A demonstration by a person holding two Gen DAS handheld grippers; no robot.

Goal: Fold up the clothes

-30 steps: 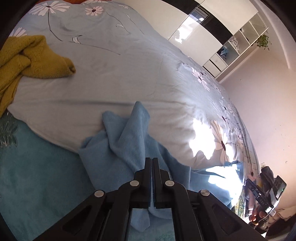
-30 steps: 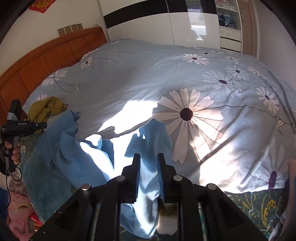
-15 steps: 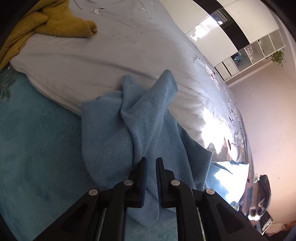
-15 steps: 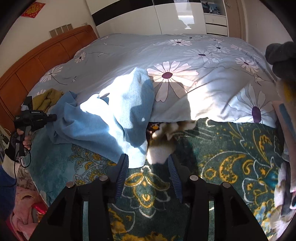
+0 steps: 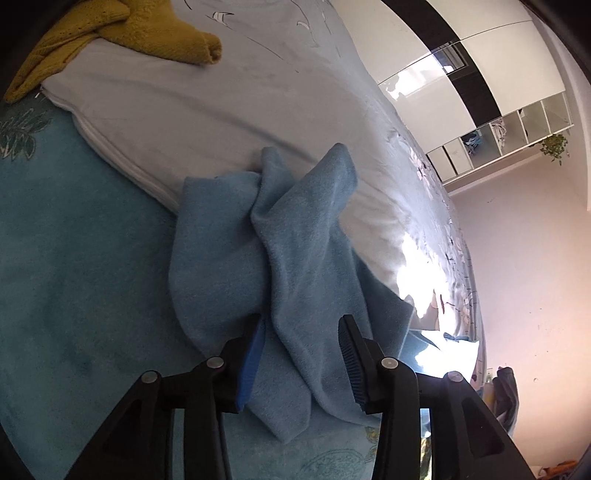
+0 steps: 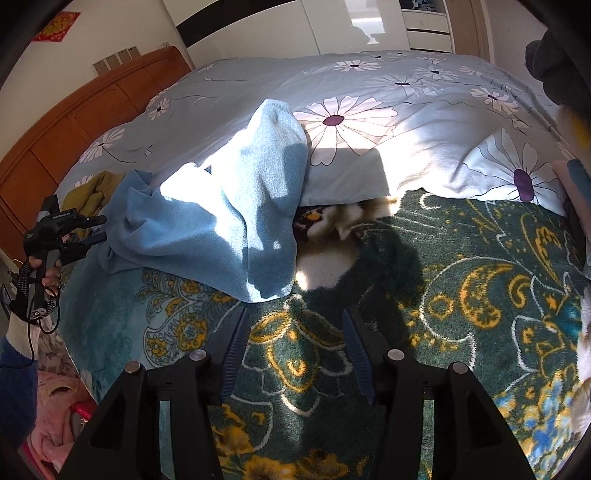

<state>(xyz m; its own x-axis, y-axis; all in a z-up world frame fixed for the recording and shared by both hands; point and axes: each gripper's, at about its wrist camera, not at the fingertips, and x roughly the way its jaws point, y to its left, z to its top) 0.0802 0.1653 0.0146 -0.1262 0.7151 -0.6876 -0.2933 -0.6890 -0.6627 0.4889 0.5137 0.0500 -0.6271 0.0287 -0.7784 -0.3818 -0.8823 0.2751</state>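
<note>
A light blue fleece garment (image 5: 295, 266) lies crumpled over the edge of the bed, draped from the floral duvet (image 5: 229, 110) down onto the patterned blanket. My left gripper (image 5: 301, 350) is open, its jaws apart on either side of a fold of the garment, not clamping it. In the right wrist view the same garment (image 6: 229, 206) lies in sunlight ahead. My right gripper (image 6: 293, 339) is open and empty above the dark green blanket (image 6: 424, 314), short of the garment's near hem. The left gripper also shows in the right wrist view (image 6: 96, 230), at the garment's left end.
A mustard yellow knit garment (image 5: 110, 33) lies at the far left of the duvet, also seen in the right wrist view (image 6: 94, 192). A wooden headboard (image 6: 74, 122) stands behind. A dark garment (image 6: 561, 70) is at the right edge. White wardrobes (image 5: 461, 74) stand beyond the bed.
Both grippers have opened and let go of the blue garment. The right gripper has pulled back from it over the green blanket. The left gripper stays at the garment's fold.
</note>
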